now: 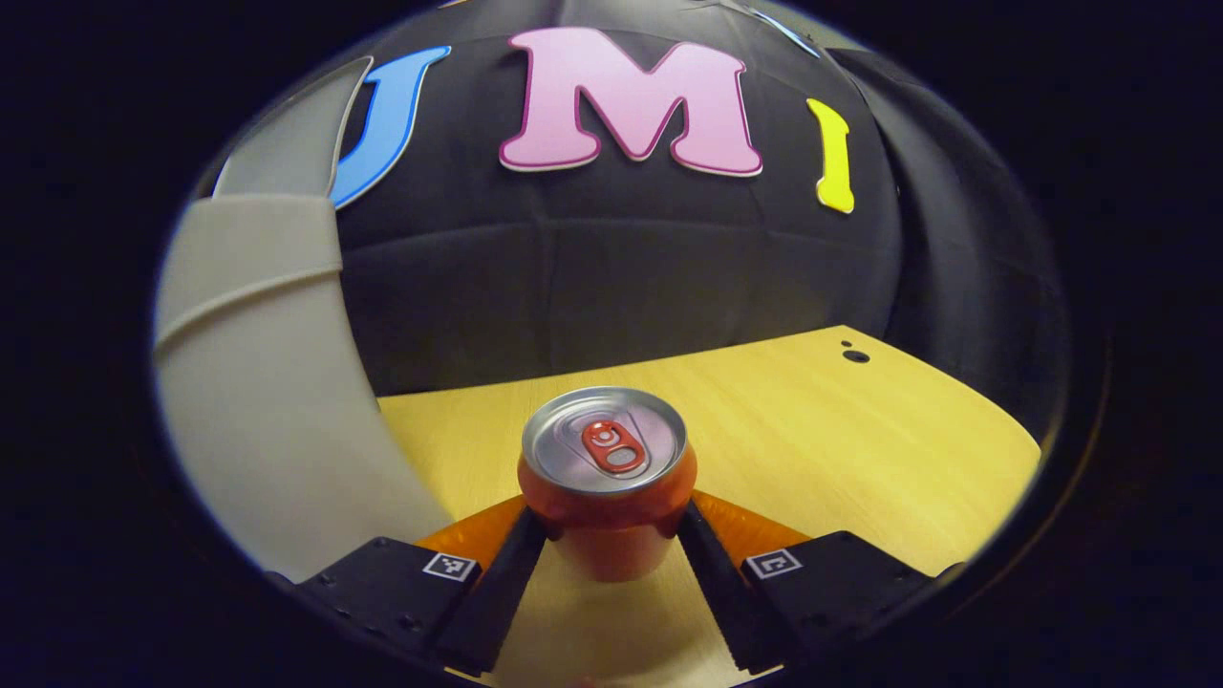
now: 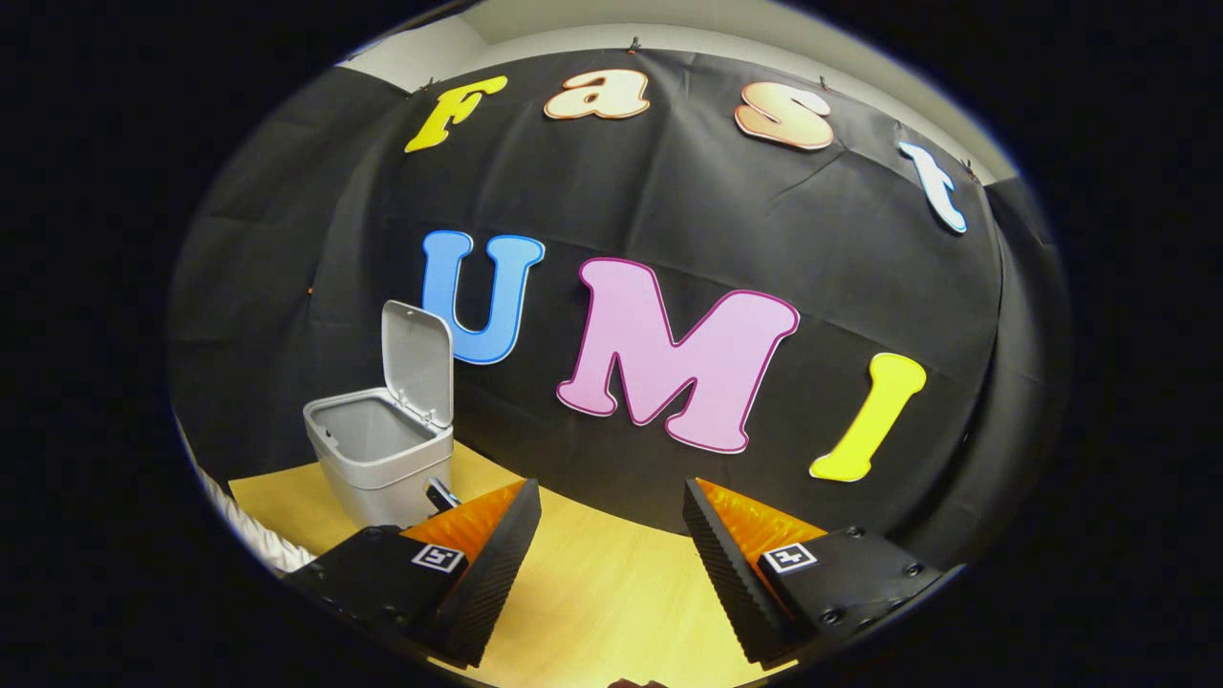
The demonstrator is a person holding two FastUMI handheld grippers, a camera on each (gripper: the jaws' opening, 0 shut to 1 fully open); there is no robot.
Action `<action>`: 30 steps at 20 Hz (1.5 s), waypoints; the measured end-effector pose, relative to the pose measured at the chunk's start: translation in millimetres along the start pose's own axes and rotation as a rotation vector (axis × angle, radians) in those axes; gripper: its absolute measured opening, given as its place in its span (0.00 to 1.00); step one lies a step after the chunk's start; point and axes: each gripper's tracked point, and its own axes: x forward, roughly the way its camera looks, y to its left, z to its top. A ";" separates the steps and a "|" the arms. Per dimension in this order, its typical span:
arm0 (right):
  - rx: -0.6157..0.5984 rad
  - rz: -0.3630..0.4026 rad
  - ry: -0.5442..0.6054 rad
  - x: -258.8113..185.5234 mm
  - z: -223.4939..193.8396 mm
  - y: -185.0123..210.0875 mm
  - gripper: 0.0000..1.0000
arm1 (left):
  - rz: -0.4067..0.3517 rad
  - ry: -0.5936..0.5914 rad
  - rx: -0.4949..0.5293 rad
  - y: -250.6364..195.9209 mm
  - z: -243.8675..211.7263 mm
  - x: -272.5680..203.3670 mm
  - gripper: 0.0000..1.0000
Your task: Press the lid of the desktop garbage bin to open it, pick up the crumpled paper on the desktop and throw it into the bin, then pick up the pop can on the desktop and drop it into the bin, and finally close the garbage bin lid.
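No brand or readable writing shows on the pop can point(image 1: 608, 497), which is orange-red with a silver top and a red pull tab; it stands upright between the fingers of the left hand-held gripper point(image 1: 611, 545), which is clenched on it, both fingers pressing its sides, above the pale wooden bench point(image 1: 860, 459); whether the can's base touches the bench cannot be told; a grey curved wall, seemingly the garbage bin, rises close at the left of the left gripper view; the right gripper view shows the grey garbage bin point(image 2: 382, 459) whole, on the bench near the back wall, its lid point(image 2: 418, 363) raised upright; the right hand-held gripper point(image 2: 611, 535) is released, fingers spread with nothing between them.
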 end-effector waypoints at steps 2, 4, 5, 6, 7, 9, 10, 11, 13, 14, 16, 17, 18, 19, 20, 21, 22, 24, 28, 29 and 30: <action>0.018 0.002 -0.011 1.0 2.6 -2.3 0.96 | 0.002 -0.076 0.013 -1.0 45.6 -20.9 0.87; 0.022 0.004 -0.031 2.0 6.9 -3.1 0.97 | 0.035 -0.130 0.013 9.4 88.5 -44.3 0.87; 0.020 0.005 -0.041 1.9 9.2 -3.7 0.97 | 0.051 -0.155 0.000 17.0 106.9 -57.3 0.86; 0.020 0.006 -0.049 1.5 10.4 -3.5 0.96 | 0.067 -0.186 -0.016 26.1 128.1 -70.3 0.86; 0.023 0.008 -0.053 2.0 11.0 -3.1 0.97 | 0.086 -0.220 -0.028 38.4 147.4 -83.7 0.87; 0.040 0.013 -0.057 3.1 10.8 0.2 0.97 | 0.137 -0.276 -0.028 66.6 182.2 -107.8 0.86; 0.048 0.017 -0.062 4.7 11.9 2.7 0.97 | 0.165 -0.296 -0.025 82.7 194.7 -120.5 0.86; 0.053 0.022 -0.068 4.8 12.7 5.2 0.97 | 0.187 -0.313 -0.028 97.6 203.8 -131.5 0.86; 0.058 0.031 -0.076 5.7 12.9 11.5 0.97 | 0.224 -0.329 -0.043 126.1 210.9 -147.0 0.86; 0.059 0.037 -0.076 6.3 12.0 15.6 0.97 | 0.248 -0.321 -0.046 141.7 207.1 -150.8 0.86; 0.066 0.047 -0.073 7.4 10.0 22.8 0.97 | 0.310 -0.256 -0.053 175.3 184.5 -153.7 0.86; 0.070 0.052 -0.071 7.6 9.3 26.5 0.97 | 0.322 -0.220 -0.068 186.0 170.7 -152.6 0.86; 0.074 0.055 -0.070 7.3 8.3 29.7 0.97 | 0.324 -0.173 -0.085 192.9 155.0 -152.5 0.86; 0.077 0.056 -0.069 7.3 7.5 31.8 0.97 | 0.329 -0.139 -0.098 201.4 141.1 -150.0 0.86; 0.084 0.059 -0.065 7.8 5.6 34.3 0.97 | 0.331 -0.119 -0.108 207.6 131.4 -147.8 0.86; 0.095 0.060 -0.061 7.4 4.5 36.2 0.97 | 0.335 -0.100 -0.112 211.3 123.0 -146.1 0.86; 0.107 0.060 -0.054 7.7 2.2 37.0 0.97 | 0.340 -0.089 -0.114 215.7 117.0 -143.8 0.86; 0.130 0.052 -0.050 6.1 1.1 35.3 0.97 | 0.346 -0.073 -0.113 220.1 108.2 -141.7 0.87; 0.155 0.015 -0.044 0.7 -1.8 22.4 0.97 | 0.336 -0.078 -0.080 216.0 109.9 -142.3 0.88; 0.161 0.006 -0.044 -1.0 -2.5 18.8 0.97 | 0.333 -0.086 -0.085 214.7 111.6 -141.1 0.89; 0.167 -0.002 -0.040 -3.0 -4.7 14.8 0.97 | 0.333 -0.098 -0.090 213.8 114.7 -141.5 0.91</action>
